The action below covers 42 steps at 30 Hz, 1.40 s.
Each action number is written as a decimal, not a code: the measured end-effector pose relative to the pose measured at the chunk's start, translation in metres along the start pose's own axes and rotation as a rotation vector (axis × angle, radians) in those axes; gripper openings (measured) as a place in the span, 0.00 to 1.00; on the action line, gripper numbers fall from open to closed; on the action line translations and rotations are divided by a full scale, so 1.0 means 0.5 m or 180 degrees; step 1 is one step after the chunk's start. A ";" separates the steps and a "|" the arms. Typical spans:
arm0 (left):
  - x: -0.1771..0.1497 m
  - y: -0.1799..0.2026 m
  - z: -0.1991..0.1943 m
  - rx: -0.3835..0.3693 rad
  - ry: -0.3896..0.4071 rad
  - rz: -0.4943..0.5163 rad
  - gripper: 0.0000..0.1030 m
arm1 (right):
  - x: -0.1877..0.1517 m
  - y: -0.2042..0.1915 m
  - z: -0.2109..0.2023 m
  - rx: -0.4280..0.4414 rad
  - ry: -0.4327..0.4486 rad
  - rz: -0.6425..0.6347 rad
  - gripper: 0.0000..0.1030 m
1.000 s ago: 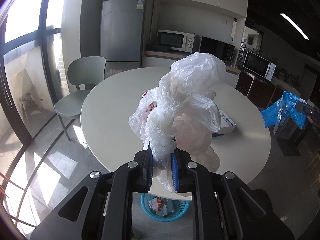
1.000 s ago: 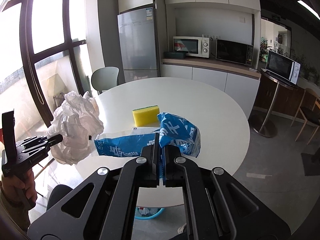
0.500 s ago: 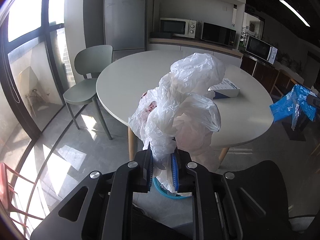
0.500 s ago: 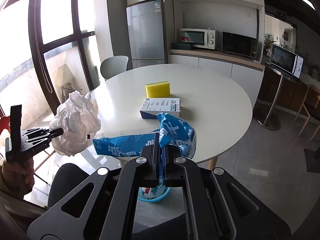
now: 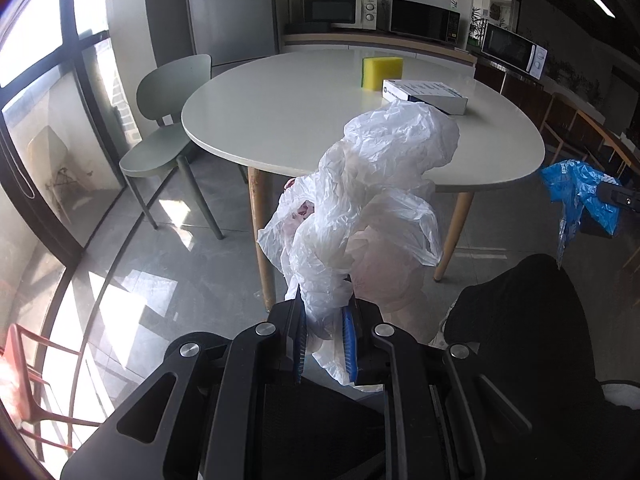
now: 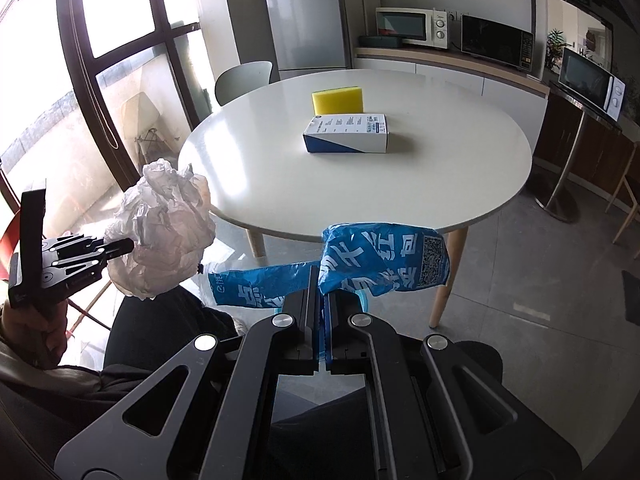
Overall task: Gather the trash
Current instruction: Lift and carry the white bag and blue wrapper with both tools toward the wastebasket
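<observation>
qr code on blue wrapper [image 6: 384,256] – right wrist view only

Bright daylight floods through the window [image 6: 120,12], with fisheye-bent edges.

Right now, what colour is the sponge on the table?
Yellow sponge, clearest in the right wrist view.

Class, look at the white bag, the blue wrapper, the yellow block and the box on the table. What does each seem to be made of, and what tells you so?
White bag: thin plastic film, translucent and crinkled.
Blue wrapper: printed plastic film, glossy and creased.
Yellow block: probably foam sponge, matte with soft edges.
Box: likely printed cardboard, with sharp flat faces.
</observation>
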State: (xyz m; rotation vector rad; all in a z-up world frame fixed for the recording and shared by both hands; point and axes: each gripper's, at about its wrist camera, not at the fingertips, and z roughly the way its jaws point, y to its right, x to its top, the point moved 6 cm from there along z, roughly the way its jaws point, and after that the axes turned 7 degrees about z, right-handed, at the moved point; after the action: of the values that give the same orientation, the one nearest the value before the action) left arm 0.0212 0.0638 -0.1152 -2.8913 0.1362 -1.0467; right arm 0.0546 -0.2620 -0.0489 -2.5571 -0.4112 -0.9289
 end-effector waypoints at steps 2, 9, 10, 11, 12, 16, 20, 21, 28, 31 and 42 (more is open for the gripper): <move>-0.020 0.008 0.018 -0.0025 -0.0114 0.0036 0.14 | -0.019 -0.004 0.023 0.0017 -0.0084 0.0011 0.01; -0.074 0.015 0.090 -0.0085 -0.0433 0.0016 0.14 | -0.085 0.005 0.092 0.0022 -0.0365 0.0060 0.01; -0.079 0.015 0.101 -0.0096 -0.0473 -0.0021 0.14 | -0.093 0.010 0.106 0.0014 -0.0399 0.0074 0.01; -0.082 0.014 0.113 -0.0112 -0.0504 -0.0048 0.14 | -0.100 0.012 0.118 0.0017 -0.0417 0.0085 0.01; -0.085 0.016 0.125 -0.0132 -0.0538 -0.0066 0.14 | -0.108 0.014 0.132 0.0019 -0.0438 0.0094 0.01; -0.098 0.021 0.179 -0.0176 -0.0663 -0.0122 0.14 | -0.129 0.016 0.190 0.0046 -0.0536 0.0108 0.01; -0.110 0.022 0.235 -0.0173 -0.0768 -0.0152 0.13 | -0.144 0.025 0.254 0.0022 -0.0652 0.0155 0.01; -0.113 0.023 0.247 -0.0178 -0.0794 -0.0159 0.14 | -0.146 0.026 0.267 0.0015 -0.0664 0.0157 0.01; -0.120 0.035 0.316 -0.0235 -0.0863 -0.0256 0.14 | -0.155 0.027 0.364 -0.0022 -0.0717 0.0139 0.01; -0.124 0.028 0.349 -0.0257 -0.0926 -0.0367 0.14 | -0.163 0.041 0.409 0.0049 -0.0768 0.0338 0.01; -0.124 0.024 0.443 -0.0310 -0.1102 -0.0549 0.14 | -0.173 0.064 0.535 0.0039 -0.0920 0.0533 0.01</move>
State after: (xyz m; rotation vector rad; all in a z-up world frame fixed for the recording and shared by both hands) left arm 0.1150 0.0650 -0.3258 -3.1639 -0.0841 -0.5542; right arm 0.1495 -0.1818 -0.3030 -2.6726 -0.2749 -0.4979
